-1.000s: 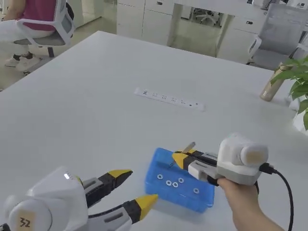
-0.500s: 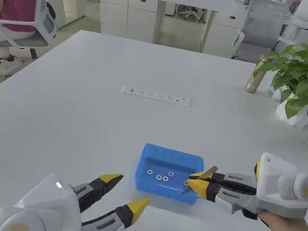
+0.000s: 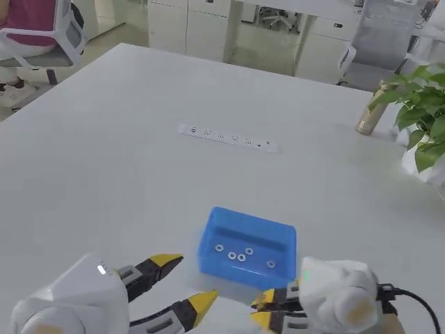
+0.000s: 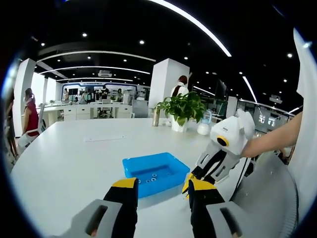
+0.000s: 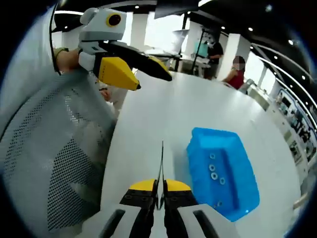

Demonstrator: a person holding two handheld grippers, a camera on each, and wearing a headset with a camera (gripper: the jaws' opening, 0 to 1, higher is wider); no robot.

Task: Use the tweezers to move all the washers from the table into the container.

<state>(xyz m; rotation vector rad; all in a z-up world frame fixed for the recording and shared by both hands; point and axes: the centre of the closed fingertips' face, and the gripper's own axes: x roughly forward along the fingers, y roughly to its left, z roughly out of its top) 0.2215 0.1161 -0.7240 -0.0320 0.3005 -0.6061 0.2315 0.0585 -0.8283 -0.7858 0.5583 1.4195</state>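
A blue container [image 3: 247,236] sits near the table's front edge with several small washers [image 3: 240,255] lying inside it. My right gripper [image 3: 265,310] is just in front of it, low over the table. In the right gripper view its jaws are shut on thin tweezers [image 5: 161,163], which point past the container [image 5: 223,171] on the right; the washers [image 5: 214,169] lie on its floor. My left gripper [image 3: 189,280] is held open and empty to the container's left. From the left gripper [image 4: 161,186], the container [image 4: 153,171] lies ahead and the right gripper [image 4: 223,148] to its right.
A white power strip [image 3: 226,137] lies at mid-table. A potted plant [image 3: 424,104] and a bottle [image 3: 368,115] stand at the far right. Office chairs and cabinets are beyond the table, and a seated person [image 3: 28,28] is at the far left.
My right gripper has drawn the tweezers back out of the container toward the table's front edge. The left gripper has stayed open in much the same place.
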